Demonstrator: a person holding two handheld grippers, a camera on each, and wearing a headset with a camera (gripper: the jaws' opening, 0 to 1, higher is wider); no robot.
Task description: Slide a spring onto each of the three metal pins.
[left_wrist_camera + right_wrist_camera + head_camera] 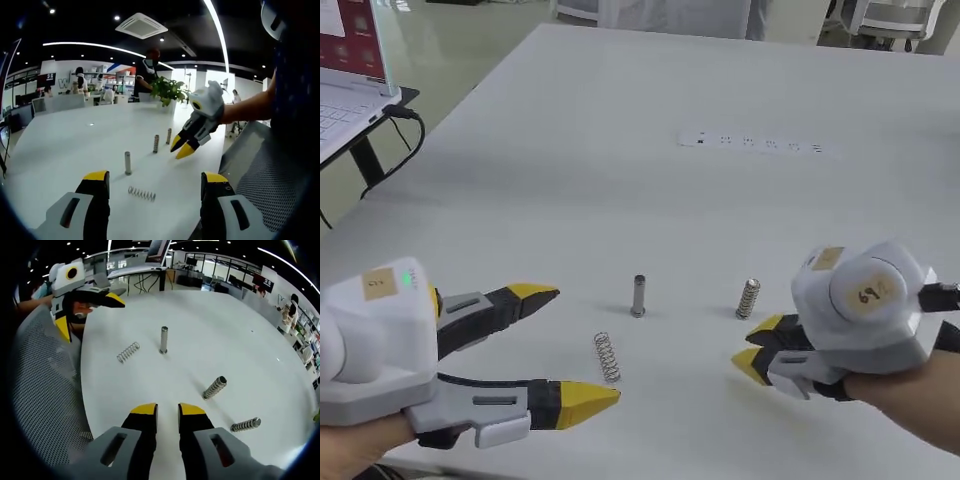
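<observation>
Right gripper view: 2 sprung pins (215, 387) done, bare pin (163, 340) + loose spring (128, 352) to go; L gripper (585, 345) wide, empty; R gripper (168, 408) narrow, empty.

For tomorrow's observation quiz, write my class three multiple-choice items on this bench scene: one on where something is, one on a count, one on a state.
1. Where is the loose spring? A, lying on the table near the bare pin; B, on a laptop; C, in a gripper's jaws.
2. How many pins already wear a spring? A, none; B, two; C, three.
3. How is the left gripper? A, open and empty; B, shut on a spring; C, shut on a pin.
Key: 1 A, it lies flat beside the upright pin. 2 B, the right gripper view shows a sprung pin and a second sprung pin. 3 A, its yellow tips stand wide apart, gripping nothing.
</observation>
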